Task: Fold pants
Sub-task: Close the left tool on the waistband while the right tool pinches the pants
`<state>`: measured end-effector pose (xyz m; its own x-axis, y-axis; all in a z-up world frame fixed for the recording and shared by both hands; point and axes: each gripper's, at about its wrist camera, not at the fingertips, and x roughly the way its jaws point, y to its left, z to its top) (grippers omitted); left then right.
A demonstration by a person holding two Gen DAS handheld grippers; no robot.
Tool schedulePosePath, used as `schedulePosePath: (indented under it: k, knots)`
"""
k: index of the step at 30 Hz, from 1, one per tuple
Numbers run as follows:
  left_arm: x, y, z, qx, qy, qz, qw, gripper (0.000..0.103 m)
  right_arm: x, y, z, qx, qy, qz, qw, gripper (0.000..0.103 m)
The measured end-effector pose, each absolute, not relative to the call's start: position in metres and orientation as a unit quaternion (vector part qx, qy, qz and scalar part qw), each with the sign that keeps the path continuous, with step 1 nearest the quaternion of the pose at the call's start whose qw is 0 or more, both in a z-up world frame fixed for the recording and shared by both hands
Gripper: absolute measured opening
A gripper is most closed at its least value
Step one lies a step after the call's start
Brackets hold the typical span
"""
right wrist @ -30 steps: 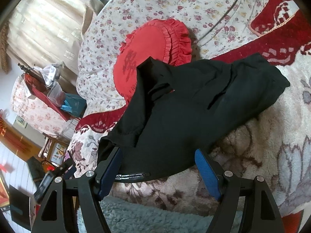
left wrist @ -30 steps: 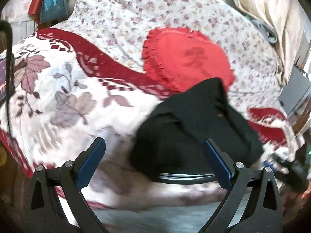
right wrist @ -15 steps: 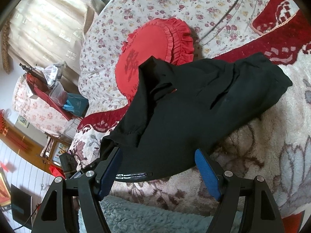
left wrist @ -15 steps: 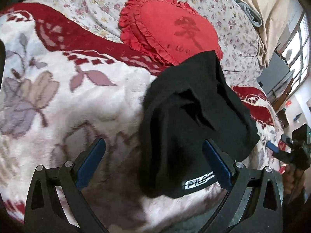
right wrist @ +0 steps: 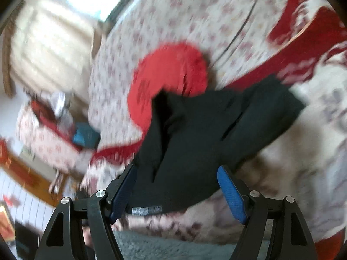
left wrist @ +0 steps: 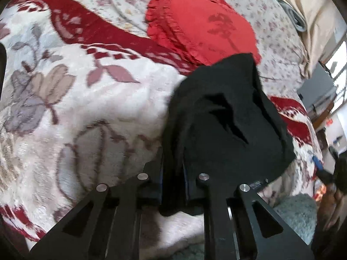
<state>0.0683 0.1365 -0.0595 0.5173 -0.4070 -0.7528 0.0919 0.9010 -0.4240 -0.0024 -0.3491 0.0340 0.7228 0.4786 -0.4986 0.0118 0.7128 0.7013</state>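
We log black pants pinched in our left gripper, right gripper spread, red cushion at twelve o'clock.

left gripper | closed onto pants edge (was open) | right view blurred

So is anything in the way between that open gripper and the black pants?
Nothing visible. The right gripper is open with the pants edge lying directly between its fingers; the left gripper is already shut on the pants.
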Motion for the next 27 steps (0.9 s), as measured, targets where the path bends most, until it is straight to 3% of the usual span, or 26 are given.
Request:
schedulePosePath:
  k: [8,13,17,20,25,27]
  knots:
    - [0.075,0.124,-0.062,-0.162,0.47,-0.156,0.854,0.014,-0.01,-0.479,0.033,0.456,0.337,0.081,0.82,0.072]
    - [0.075,0.134,-0.067,-0.191,0.472,-0.143,0.849,0.01,0.01,-0.491,-0.01,0.525,0.377,0.119,0.754,0.069]
    - [0.068,0.135,-0.06,-0.181,0.46,-0.122,0.861,0.007,0.037,-0.484,-0.034,0.52,0.396,0.105,0.749,0.069]
    - [0.061,0.143,-0.05,-0.195,0.443,-0.103,0.869,0.007,0.055,-0.488,-0.055,0.512,0.416,0.087,0.746,0.061]
    - [0.058,0.142,-0.039,-0.21,0.439,-0.096,0.868,0.007,0.073,-0.493,-0.076,0.501,0.416,0.089,0.754,0.04]
    - [0.061,0.143,-0.04,-0.213,0.444,-0.085,0.866,0.007,0.077,-0.492,-0.081,0.489,0.412,0.089,0.763,0.022]
